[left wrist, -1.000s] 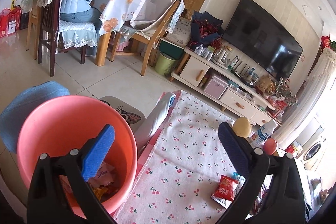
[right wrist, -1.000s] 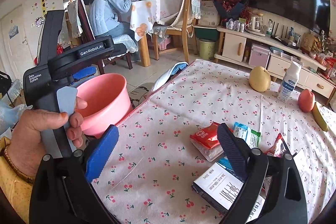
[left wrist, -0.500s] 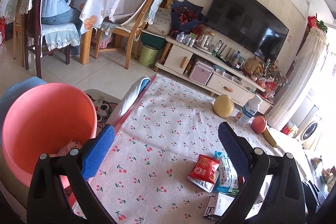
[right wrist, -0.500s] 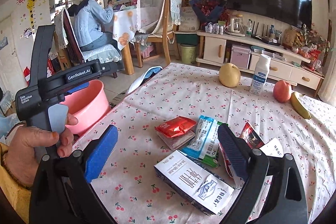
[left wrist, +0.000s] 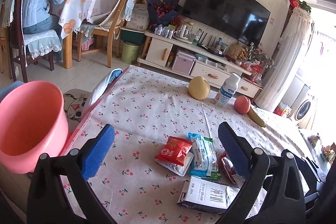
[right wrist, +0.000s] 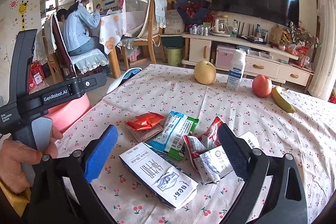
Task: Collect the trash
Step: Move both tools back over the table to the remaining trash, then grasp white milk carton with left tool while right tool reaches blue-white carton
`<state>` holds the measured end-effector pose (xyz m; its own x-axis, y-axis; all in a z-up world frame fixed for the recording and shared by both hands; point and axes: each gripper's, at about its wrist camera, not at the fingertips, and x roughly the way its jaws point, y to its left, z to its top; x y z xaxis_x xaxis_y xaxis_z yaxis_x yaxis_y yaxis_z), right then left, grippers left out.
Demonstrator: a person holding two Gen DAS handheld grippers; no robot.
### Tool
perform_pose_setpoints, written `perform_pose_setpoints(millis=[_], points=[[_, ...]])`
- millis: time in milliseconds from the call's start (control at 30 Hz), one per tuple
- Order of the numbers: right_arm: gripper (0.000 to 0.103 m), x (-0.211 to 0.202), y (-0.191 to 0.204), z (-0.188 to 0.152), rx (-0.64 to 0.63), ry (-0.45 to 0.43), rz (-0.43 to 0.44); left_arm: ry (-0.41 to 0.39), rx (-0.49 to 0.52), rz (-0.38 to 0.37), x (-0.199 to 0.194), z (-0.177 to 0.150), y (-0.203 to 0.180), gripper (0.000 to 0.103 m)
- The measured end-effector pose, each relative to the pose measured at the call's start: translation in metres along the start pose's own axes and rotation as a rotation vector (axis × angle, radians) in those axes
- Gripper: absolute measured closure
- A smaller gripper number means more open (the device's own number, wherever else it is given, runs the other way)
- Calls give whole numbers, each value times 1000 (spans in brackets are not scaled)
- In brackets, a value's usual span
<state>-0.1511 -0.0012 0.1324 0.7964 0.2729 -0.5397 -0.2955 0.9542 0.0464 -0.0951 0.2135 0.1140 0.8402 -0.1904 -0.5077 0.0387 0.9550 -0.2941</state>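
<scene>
**Trash on the cherry-print table, both grippers empty**

Trash lies in a loose cluster on the near part of the table (left wrist: pixel 147 102), which is covered by a white cloth printed with cherries. I count a red packet (right wrist: pixel 145 120), a blue-and-green wrapper (right wrist: pixel 176 131) partly over it, a torn red-and-white wrapper (right wrist: pixel 206 140) and a flattened white carton (right wrist: pixel 159 173) nearest me.

My left gripper (left wrist: pixel 166 152) hangs above the cluster, fingers wide apart, nothing between them. My right gripper (right wrist: pixel 168 156) hangs low over the carton, fingers likewise spread and empty. My left hand (right wrist: pixel 19 159) shows in the right view, wrapped round its handle.

The pink bucket (left wrist: pixel 31 125) stands off the table's left edge, just beside it. Further back on the cloth stand a pear (left wrist: pixel 198 88), a white bottle (left wrist: pixel 227 90), an apple (left wrist: pixel 242 104) and a banana (left wrist: pixel 256 117).

Beyond: tiled floor, a television (left wrist: pixel 226 7) over a low cabinet, and a person in blue (left wrist: pixel 41 3) seated at a dining table.
</scene>
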Motion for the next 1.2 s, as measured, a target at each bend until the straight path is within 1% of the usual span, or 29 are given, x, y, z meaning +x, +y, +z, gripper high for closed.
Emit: perform_pose_setpoints(millis=[233, 367, 500, 700, 833, 900, 967, 1067, 1133, 1200], points=[[8, 4, -25, -10, 20, 30, -30, 31, 51, -3, 4, -14, -23, 4], [8, 4, -38, -10, 28, 35, -53, 58, 85, -8, 7, -23, -35, 4], [8, 2, -60, -8, 78, 28, -71, 85, 136, -13, 10, -35, -50, 4], [8, -1, -96, -5, 142, 23, -128, 142, 201, -30, 18, -56, -72, 4], [8, -1, -124, -6, 222, 33, -147, 192, 222, -30, 21, -75, -85, 4], [8, 0, -139, -7, 268, 45, -151, 213, 220, -15, 22, -85, -89, 4], [8, 4, -152, -9, 320, 66, -147, 235, 194, 14, 22, -95, -90, 4], [8, 9, -168, -15, 398, 101, -121, 269, 136, 15, 24, -108, -88, 4], [8, 15, -176, -20, 454, 134, -65, 302, 99, 13, 29, -115, -87, 4], [8, 23, -180, -26, 510, 172, 9, 322, 61, -4, 34, -118, -87, 4]])
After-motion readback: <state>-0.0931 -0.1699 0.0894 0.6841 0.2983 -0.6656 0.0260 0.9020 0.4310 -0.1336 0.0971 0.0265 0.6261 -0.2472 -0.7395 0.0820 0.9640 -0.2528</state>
